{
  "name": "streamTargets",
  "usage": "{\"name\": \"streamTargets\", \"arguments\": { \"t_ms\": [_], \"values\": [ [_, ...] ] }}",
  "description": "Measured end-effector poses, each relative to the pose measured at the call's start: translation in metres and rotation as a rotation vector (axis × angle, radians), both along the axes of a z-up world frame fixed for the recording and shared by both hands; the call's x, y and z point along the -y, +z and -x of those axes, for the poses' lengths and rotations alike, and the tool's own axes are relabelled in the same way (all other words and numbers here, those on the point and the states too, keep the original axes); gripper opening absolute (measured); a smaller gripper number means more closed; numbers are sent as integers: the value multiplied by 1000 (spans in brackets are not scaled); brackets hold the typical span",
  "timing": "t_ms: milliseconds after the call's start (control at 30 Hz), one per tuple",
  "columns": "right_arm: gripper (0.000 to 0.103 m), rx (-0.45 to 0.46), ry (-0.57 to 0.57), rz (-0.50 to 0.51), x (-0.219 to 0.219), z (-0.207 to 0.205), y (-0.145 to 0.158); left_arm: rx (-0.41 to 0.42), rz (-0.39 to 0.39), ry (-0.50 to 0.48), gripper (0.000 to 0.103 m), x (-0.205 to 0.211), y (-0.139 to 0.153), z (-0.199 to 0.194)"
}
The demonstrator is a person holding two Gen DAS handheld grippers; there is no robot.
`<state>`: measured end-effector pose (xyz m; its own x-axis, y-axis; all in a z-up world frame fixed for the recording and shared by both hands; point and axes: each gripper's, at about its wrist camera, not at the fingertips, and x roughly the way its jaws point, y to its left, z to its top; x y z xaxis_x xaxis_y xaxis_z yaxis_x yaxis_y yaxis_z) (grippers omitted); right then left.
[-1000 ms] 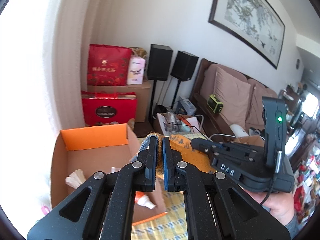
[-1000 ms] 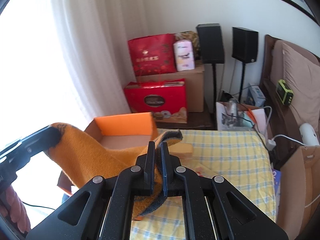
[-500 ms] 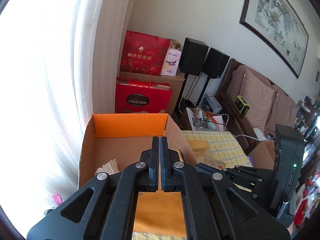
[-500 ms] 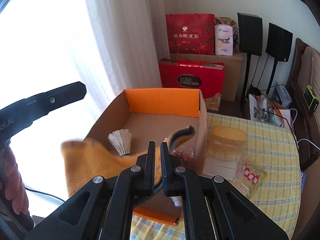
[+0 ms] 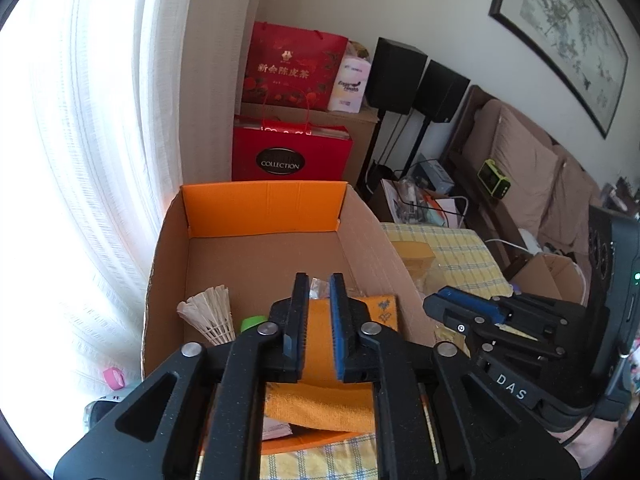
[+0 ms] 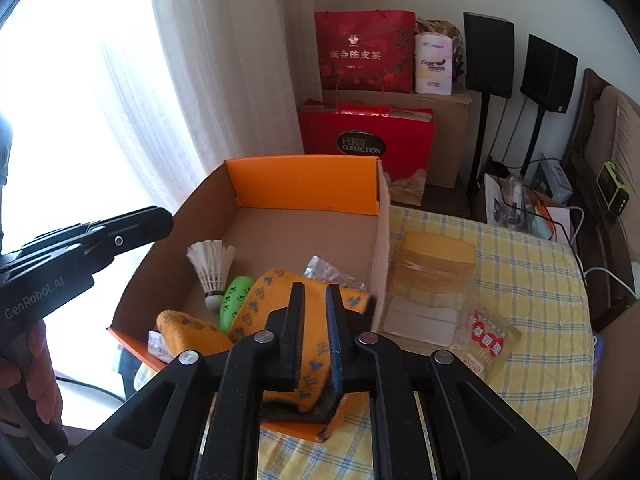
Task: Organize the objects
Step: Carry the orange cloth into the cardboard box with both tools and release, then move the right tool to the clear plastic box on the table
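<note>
An orange patterned towel (image 6: 256, 308) lies bunched in the near end of the open cardboard box (image 6: 304, 188); it also shows in the left wrist view (image 5: 320, 344). My left gripper (image 5: 319, 292) is open just above the towel, with nothing between the jaws. My right gripper (image 6: 314, 300) is open over the towel's right part. The box (image 5: 264, 208) also holds a white shuttlecock (image 6: 211, 264), a green item (image 6: 236, 300) and a foil packet (image 6: 324, 270). The right gripper also shows in the left wrist view (image 5: 472, 312).
The box sits on a yellow checked tablecloth (image 6: 520, 300). Right of the box lie a clear container with a yellow lid (image 6: 432, 272) and a red-and-gold sachet (image 6: 488, 344). Red gift bags (image 6: 364, 52), speakers (image 6: 488, 56) and a curtain (image 6: 224, 80) stand behind.
Both grippers lowered the towel into the box and opened, letting it go. The towel now rests bunched in the box's near end.
</note>
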<state>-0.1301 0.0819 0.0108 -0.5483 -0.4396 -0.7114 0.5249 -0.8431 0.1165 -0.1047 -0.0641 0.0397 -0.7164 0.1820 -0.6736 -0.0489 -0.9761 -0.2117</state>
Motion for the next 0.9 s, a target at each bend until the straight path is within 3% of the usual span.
{"name": "streamTargets", "arguments": {
  "t_ms": [67,133,200,267,600,900],
  "values": [
    [31,-13,-19,-5,-10,0,4,5,-16,-17,29,-6,0,1],
    [35,-28,-41,-17,-19,0,8,5,-32,-33,42,-13,-1,0],
    [43,-39,-64,-21,-32,2,11,8,-43,-51,47,-21,-2,1],
    [59,-35,-86,-15,-44,5,13,16,-57,-73,53,-30,-2,3],
    [72,-29,-197,-10,-102,16,12,41,-80,-139,79,-73,-6,16],
    [78,14,-211,-31,-116,25,-7,72,-78,-159,80,-89,-15,22]
  ]
}}
